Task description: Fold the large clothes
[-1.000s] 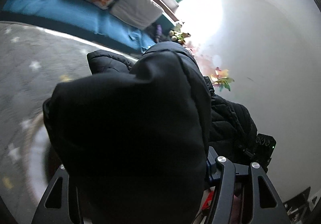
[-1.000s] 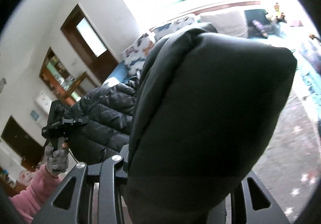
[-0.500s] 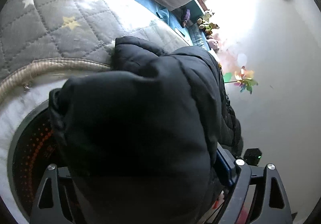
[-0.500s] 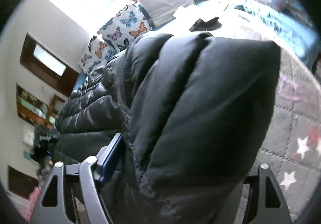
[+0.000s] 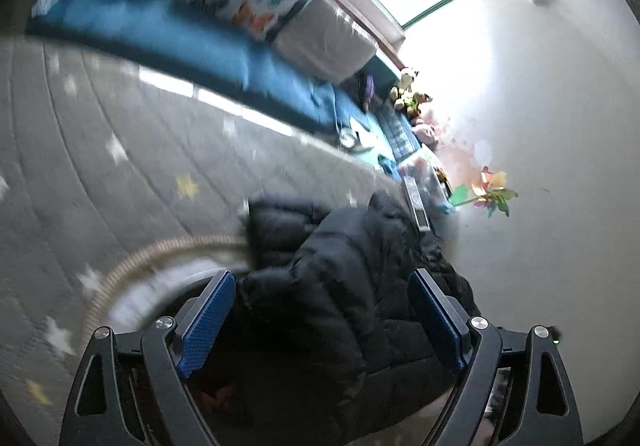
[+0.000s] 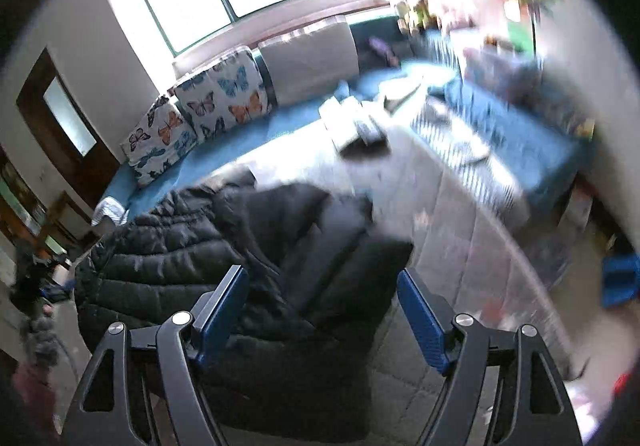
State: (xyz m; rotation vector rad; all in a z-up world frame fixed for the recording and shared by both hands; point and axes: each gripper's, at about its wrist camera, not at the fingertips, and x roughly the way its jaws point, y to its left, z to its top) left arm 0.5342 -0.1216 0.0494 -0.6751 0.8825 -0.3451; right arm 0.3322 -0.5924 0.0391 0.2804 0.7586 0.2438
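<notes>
A black puffer jacket (image 5: pixel 344 286) lies bunched on a grey star-quilted bed cover (image 5: pixel 120 150). My left gripper (image 5: pixel 320 314) is open, its blue pads on either side of the jacket's near part, holding nothing. In the right wrist view the jacket (image 6: pixel 248 254) lies folded over itself, with a smooth panel on top of the ribbed body. My right gripper (image 6: pixel 320 310) is open over that smooth panel, and the jaws stand wide apart.
A round rope-edged mat (image 5: pixel 132 278) lies under the jacket's left side. Butterfly cushions (image 6: pixel 208 106) and a blue bench (image 6: pixel 256 126) line the window wall. Soft toys (image 5: pixel 408 94) and a paper pinwheel (image 5: pixel 488 194) sit by the white wall.
Both grippers have opened and let go of the jacket. The jacket has dropped onto the bed cover, and both grippers have drawn back from it.
</notes>
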